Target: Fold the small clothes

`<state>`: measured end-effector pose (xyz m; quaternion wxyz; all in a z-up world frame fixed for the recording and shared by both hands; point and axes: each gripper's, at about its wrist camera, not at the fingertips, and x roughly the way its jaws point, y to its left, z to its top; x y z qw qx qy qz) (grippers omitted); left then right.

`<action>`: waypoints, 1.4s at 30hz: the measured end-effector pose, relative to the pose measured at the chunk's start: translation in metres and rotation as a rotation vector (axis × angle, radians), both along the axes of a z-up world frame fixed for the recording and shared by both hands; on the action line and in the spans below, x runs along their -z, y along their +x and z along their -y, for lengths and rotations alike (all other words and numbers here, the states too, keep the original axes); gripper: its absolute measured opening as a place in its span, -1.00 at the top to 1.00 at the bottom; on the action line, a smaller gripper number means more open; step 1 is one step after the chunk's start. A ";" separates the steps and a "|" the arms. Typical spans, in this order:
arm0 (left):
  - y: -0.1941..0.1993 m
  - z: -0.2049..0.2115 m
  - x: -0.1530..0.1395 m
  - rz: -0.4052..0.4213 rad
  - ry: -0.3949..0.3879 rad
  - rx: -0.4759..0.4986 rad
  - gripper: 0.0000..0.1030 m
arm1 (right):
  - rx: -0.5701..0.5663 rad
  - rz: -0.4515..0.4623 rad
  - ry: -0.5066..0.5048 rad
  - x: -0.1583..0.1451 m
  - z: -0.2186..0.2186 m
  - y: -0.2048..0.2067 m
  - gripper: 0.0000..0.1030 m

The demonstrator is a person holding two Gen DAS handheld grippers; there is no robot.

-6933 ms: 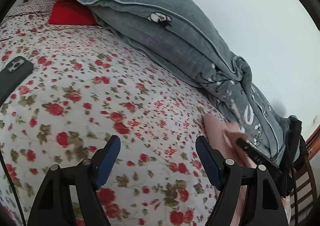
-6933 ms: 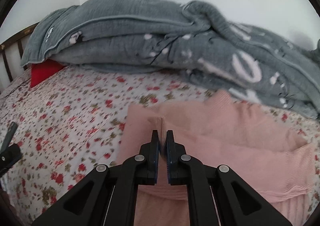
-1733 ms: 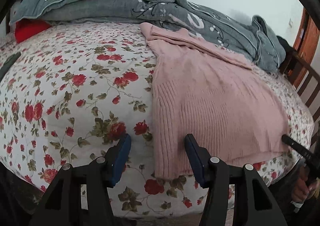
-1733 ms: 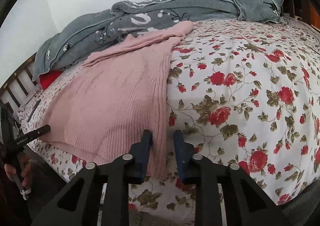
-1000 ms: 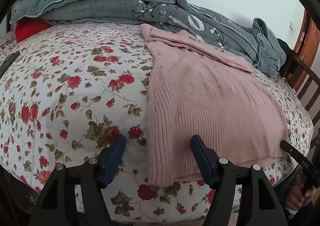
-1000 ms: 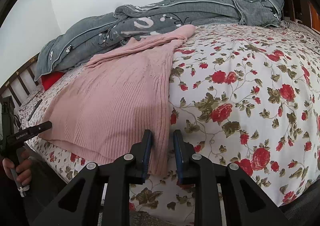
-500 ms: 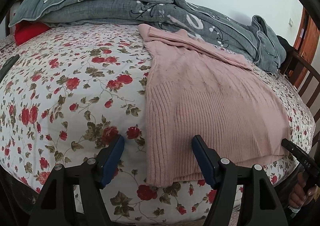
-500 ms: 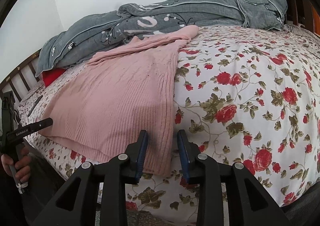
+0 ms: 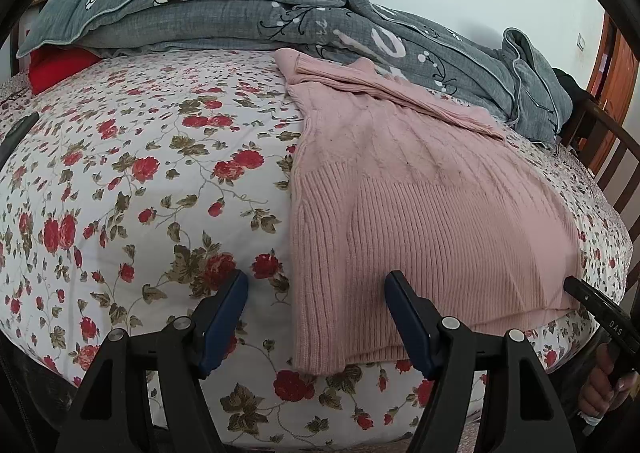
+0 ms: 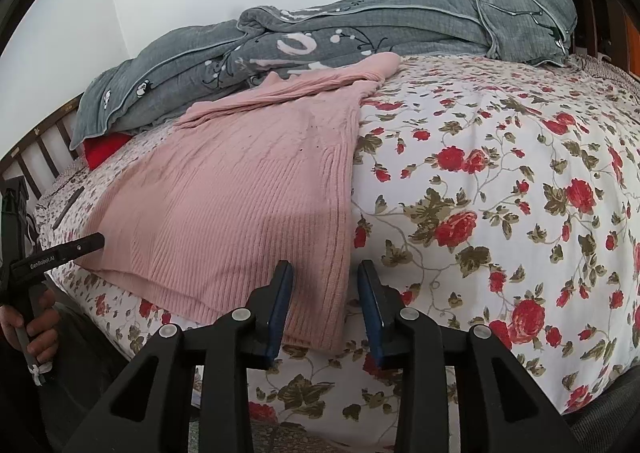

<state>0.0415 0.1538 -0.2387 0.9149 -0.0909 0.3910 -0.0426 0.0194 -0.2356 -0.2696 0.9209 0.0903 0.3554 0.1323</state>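
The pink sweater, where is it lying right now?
The pink sweater lies flat on the flowered bedspread, its hem at the near bed edge, its top against the grey quilt.

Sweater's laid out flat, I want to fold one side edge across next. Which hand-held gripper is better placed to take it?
Probably right. The right hand-held gripper straddles the pink sweater at its hem corner, jaws opening, pads off the knit. The left hand-held gripper straddles its own corner too, but wide open.

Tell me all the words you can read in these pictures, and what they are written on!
"GenRobot.AI": on the black finger of the left tongs.
"DAS": on the black finger of the right tongs.
White letters on the grey blanket: folded over, unreadable.
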 end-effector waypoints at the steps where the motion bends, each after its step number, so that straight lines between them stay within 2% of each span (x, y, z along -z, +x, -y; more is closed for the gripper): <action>1: 0.000 0.000 0.000 0.000 0.000 0.000 -0.35 | 0.000 -0.001 0.002 0.000 0.000 0.000 0.33; 12: 0.000 0.000 0.000 0.004 -0.005 0.004 -0.34 | 0.003 -0.004 0.007 0.000 0.000 0.000 0.33; 14: 0.000 0.000 -0.001 0.006 -0.012 0.011 -0.21 | 0.009 -0.003 0.004 0.000 0.001 -0.001 0.37; 15: -0.001 0.000 -0.002 0.009 -0.011 0.011 -0.05 | 0.016 0.001 -0.005 0.000 0.000 -0.001 0.44; 16: -0.002 -0.001 -0.003 0.013 -0.007 0.008 0.18 | 0.020 0.003 -0.010 0.000 0.000 -0.001 0.51; 17: -0.004 -0.001 -0.004 0.019 -0.005 0.006 0.30 | 0.016 0.003 -0.006 0.001 0.001 -0.002 0.68; 18: -0.004 -0.002 -0.004 0.020 -0.015 0.012 0.52 | 0.007 0.001 0.007 0.001 0.001 -0.002 0.80; 19: -0.005 -0.002 -0.004 0.019 -0.021 0.017 0.68 | 0.007 0.002 0.010 0.001 0.001 -0.003 0.84; 22: -0.006 -0.004 -0.004 0.025 -0.034 0.026 0.83 | 0.008 0.018 0.002 -0.002 -0.001 -0.007 0.88; 25: -0.009 -0.008 -0.006 0.029 -0.069 0.038 0.85 | 0.004 0.021 0.016 -0.005 0.000 -0.009 0.89; 33: -0.013 -0.038 -0.011 0.013 -0.257 -0.006 0.85 | -0.028 0.020 0.073 -0.028 0.006 -0.016 0.90; 35: -0.010 -0.037 -0.015 0.007 -0.252 -0.009 0.86 | -0.027 0.018 0.091 -0.036 0.008 -0.015 0.90; 42: -0.003 -0.031 -0.052 0.084 -0.250 0.022 0.86 | -0.051 0.041 0.176 -0.071 0.011 -0.001 0.90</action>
